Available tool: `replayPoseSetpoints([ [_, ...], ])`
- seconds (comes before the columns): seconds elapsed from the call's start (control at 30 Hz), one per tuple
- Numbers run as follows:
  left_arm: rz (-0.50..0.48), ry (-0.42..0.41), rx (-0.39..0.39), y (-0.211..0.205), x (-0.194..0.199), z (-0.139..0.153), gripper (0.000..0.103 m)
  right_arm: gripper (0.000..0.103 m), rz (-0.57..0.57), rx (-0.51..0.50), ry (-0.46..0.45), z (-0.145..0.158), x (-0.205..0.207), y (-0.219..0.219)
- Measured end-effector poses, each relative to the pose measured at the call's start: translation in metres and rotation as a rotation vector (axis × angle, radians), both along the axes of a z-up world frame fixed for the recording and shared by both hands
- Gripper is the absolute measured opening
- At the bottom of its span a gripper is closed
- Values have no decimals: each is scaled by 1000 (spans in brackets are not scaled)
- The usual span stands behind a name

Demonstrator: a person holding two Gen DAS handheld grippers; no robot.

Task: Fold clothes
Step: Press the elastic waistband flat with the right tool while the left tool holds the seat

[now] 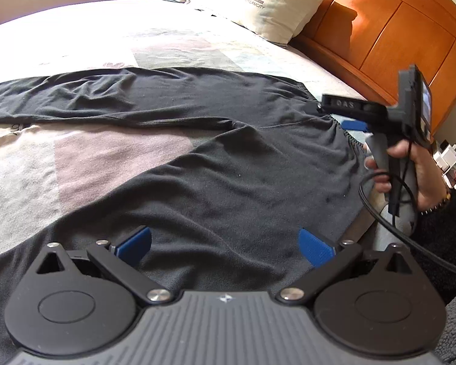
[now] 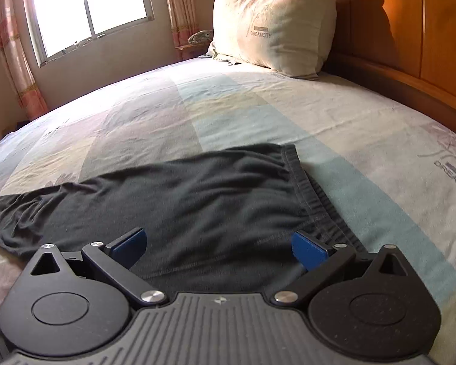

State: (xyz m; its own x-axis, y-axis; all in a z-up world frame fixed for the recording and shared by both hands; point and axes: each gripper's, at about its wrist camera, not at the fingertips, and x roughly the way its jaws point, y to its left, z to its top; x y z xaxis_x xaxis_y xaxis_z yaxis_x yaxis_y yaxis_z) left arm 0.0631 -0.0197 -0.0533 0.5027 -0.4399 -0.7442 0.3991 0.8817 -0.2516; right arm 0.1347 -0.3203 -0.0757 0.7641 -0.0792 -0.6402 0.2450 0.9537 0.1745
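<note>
Dark trousers [image 1: 228,164] lie flat beneath both wide-spread tools [image 1: 225,246] [image 2: 219,246].

"DREAMCITY" printed on cream fabric pillow [image 2: 273,27], ahead of right gripper. Same word, cut off at frame edge, on pastel patchwork bedsheet [image 2: 454,172], far right.

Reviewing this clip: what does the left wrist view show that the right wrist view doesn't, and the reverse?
Only the left wrist view shows the right claw from outside, at the waistband, the hand holding it, and both legs of the dark trousers spread apart. Only the right wrist view shows the window and curtains. Both show the trousers, patterned bedsheet, pillow and wooden headboard. The left claw is open.
</note>
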Motion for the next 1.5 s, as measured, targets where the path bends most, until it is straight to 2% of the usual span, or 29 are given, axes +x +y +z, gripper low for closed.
replayPoseSetpoints([
  [0.07, -4, 2, 2, -3, -1, -2, 102, 103, -28, -7, 3, -6, -19, -2],
  [0.13, -17, 7, 9, -9, -1, -4, 102, 103, -31, -17, 34, -20, -21, -5],
  [0.2, -39, 8, 55, -20, 0, -5, 102, 103, -22, 5, 82, -32, -12, -12],
  [0.3, -84, 3, 144, -36, -1, -6, 102, 103, -76, -11, 65, -31, -22, -23],
  [0.4, -107, 4, 178, -41, 2, -7, 102, 103, -108, -32, 63, -33, -31, -33],
  [0.53, -108, 21, 221, -45, 9, -15, 102, 103, -13, 8, 0, -23, -33, -23],
  [0.63, -118, 67, 268, -49, 14, -30, 102, 103, 58, 36, -45, -16, -35, -16],
  [0.7, -133, 100, 292, -52, 15, -43, 102, 103, 104, 42, -50, -14, -34, -9],
  [0.8, -157, 73, 323, -54, 10, -47, 102, 103, 143, 61, -12, -20, -29, -4],
  [1.0, -136, 107, 294, -39, 5, -45, 102, 103, 196, 141, 9, -25, -28, -3],
  [1.3, -80, 126, 218, -30, 12, -27, 102, 103, 247, 147, 9, -23, -29, 4],
  [1.4, -125, 82, 210, -39, 27, -14, 102, 103, 287, 139, 9, -22, -30, 10],
  [1.5, -137, 84, 186, -46, 53, -12, 102, 103, 340, 113, 12, -22, -31, 20],
])
